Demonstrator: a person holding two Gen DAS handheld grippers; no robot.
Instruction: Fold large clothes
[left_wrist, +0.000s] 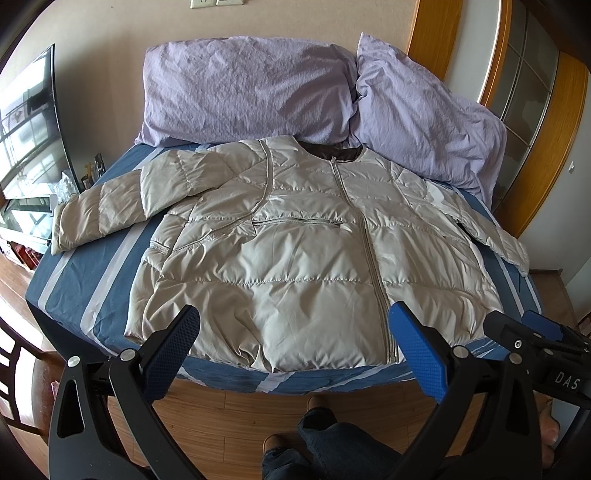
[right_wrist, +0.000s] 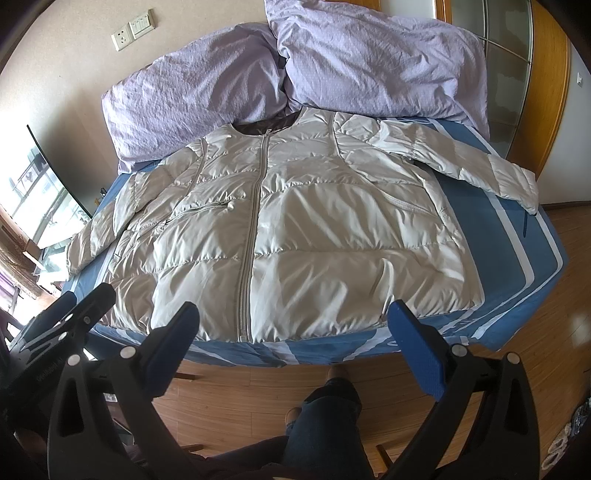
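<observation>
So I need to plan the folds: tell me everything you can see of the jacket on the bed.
The jacket is a pale beige, shiny, quilted puffer with a round collarless neck showing dark lining. It lies flat, front up, zip closed, on the blue striped bed, neck touching the purple pillows, hem at the near edge. Both sleeves spread outward; one reaches the bed's side edge. A zipped chest pocket shows. Neither claw touches it.

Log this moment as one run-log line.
stage: pre-fold | jacket: flat on bed, zipped, sleeves out | left tongs: open, empty, off hem | right tongs: open, empty
</observation>
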